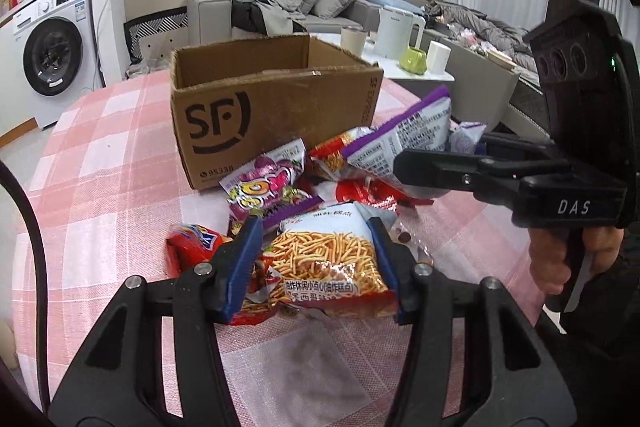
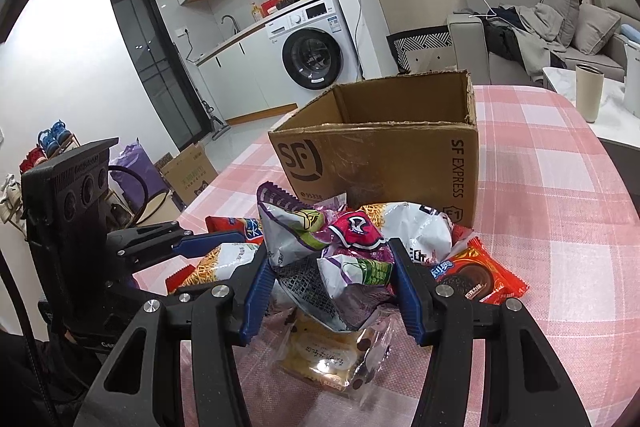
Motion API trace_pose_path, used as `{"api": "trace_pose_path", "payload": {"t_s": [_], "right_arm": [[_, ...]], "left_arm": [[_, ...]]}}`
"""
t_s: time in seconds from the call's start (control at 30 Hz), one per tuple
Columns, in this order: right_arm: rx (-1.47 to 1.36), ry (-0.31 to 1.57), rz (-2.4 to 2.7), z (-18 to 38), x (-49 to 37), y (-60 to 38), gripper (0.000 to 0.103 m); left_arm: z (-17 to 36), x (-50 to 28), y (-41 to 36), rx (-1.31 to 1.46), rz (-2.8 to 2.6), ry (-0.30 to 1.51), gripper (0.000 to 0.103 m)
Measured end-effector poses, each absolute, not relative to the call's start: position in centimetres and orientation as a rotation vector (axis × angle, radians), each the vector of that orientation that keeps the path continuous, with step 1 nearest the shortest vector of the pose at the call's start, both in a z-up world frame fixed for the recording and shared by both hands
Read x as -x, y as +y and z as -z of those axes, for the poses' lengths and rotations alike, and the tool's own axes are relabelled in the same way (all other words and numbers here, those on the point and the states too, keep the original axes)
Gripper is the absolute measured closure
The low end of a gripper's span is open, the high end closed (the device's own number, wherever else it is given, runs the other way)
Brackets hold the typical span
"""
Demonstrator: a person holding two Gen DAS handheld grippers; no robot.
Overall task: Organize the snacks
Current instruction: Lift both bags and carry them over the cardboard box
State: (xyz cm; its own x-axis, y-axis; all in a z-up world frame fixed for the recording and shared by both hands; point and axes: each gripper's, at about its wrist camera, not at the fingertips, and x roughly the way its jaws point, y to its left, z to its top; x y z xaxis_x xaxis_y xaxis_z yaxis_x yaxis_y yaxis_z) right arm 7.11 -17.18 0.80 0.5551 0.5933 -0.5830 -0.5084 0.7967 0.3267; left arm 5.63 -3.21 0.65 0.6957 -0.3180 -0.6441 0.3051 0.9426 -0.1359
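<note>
Both claws are down in the snack pile on the pink checked table (image 1: 100, 187), just in front of the open cardboard box (image 1: 276, 115). The left claw (image 1: 316, 267) is spread around the fried-noodle-stick packet (image 1: 332, 259), blue pads at either edge; whether they press it yet, I can't tell. The right claw (image 2: 332, 287) is spread either side of a crumpled purple-and-white bag (image 2: 344, 267), apparently not squeezing.

These are light, puffy foil pouches, slick and crinkly, so I'd expect them to slide or buckle under a hard pinch, and the sticks inside would probably crush. Best bet looks like the flat sealed edge or a gentle hold across the middle.

The noodle packet shows golden sticks under a white top and a red band of print. Beside it sit a red cookie pack (image 2: 476, 275) and a clear-wrapped pastry (image 2: 328, 359). The box looks empty from here, nothing packed yet.
</note>
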Motion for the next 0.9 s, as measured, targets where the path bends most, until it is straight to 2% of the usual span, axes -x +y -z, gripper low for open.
{"api": "trace_pose_path", "payload": {"t_s": [0.9], "right_arm": [[-0.163,0.649,-0.633,-3.5,-6.1,-18.5,0.047]], "left_arm": [[-6.3,-4.0,-0.6,0.104,0.282,0.568,0.054]]}}
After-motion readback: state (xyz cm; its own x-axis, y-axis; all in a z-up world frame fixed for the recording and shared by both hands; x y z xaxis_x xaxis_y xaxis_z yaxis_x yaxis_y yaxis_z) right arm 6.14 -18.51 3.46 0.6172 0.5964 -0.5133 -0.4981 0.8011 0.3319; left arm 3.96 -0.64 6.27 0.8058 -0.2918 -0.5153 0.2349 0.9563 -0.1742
